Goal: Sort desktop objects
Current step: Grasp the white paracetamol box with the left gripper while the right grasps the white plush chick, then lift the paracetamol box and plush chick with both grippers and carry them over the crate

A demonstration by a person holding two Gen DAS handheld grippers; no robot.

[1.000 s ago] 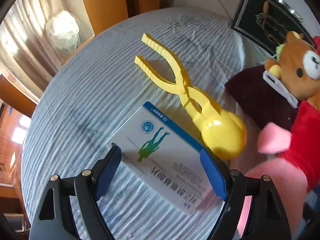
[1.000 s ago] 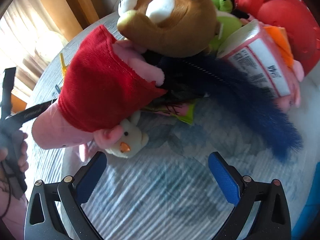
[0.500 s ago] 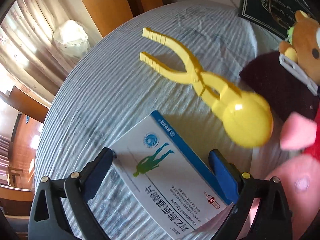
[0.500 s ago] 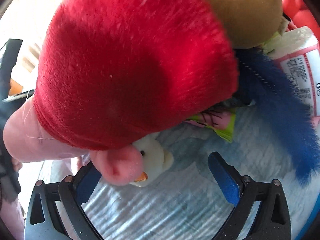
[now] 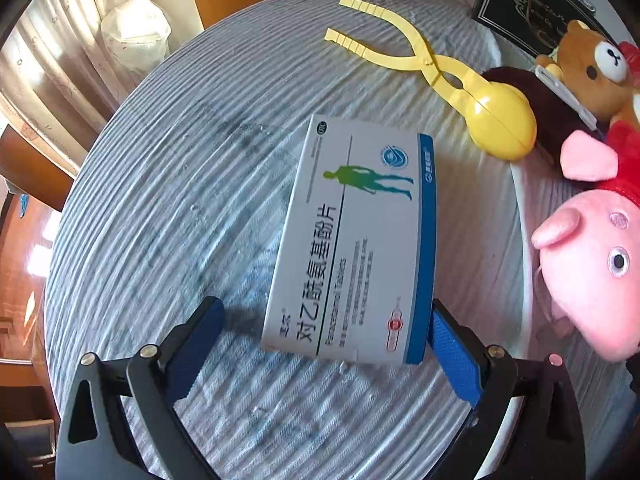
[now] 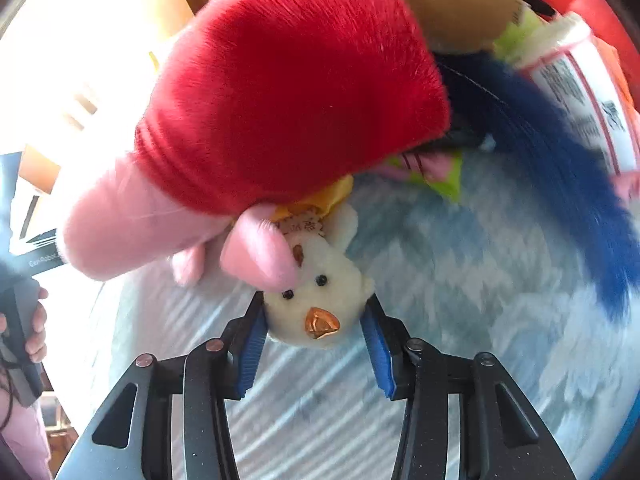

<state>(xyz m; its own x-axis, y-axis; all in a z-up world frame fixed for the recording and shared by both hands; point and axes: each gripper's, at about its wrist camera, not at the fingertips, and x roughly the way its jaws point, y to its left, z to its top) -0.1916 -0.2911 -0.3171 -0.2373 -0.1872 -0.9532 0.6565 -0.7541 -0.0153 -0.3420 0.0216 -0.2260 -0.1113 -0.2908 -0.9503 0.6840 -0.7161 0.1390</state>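
Only the left wrist view shows the medicine box (image 5: 360,240), a flat white carton with a blue edge band and a green figure print. It lies on the bench (image 5: 168,200) ahead of the left gripper (image 5: 320,340), whose jaws stand wide apart; the right pad sits at the box's near blue corner, the left pad clear of it, so nothing is clamped. Beyond the box lies a yellow plastic snowball clamp (image 5: 460,80), ribbed handles splayed and its round shell closed. At the right edge a pink pig plush (image 5: 592,264) and a brown bear plush (image 5: 596,68) crowd together.

The right wrist view alone shows the right gripper (image 6: 316,344), its jaws drawn in on either side of a small cream chick plush (image 6: 320,304) with an orange beak and black bead eyes; the blue pads press its fuzzy sides. Above it looms the pig's red velvety dress (image 6: 288,80), with a long blue furry tail (image 6: 560,160) sweeping right and a labelled white packet (image 6: 576,92) behind. A hand (image 6: 34,328) holding the other gripper's handle shows at the left edge.

The bench is round, covered in a wrinkled pale blue cloth. Past it are pleated curtains (image 5: 52,60), wooden panelling and a white plastic bag (image 5: 136,36).
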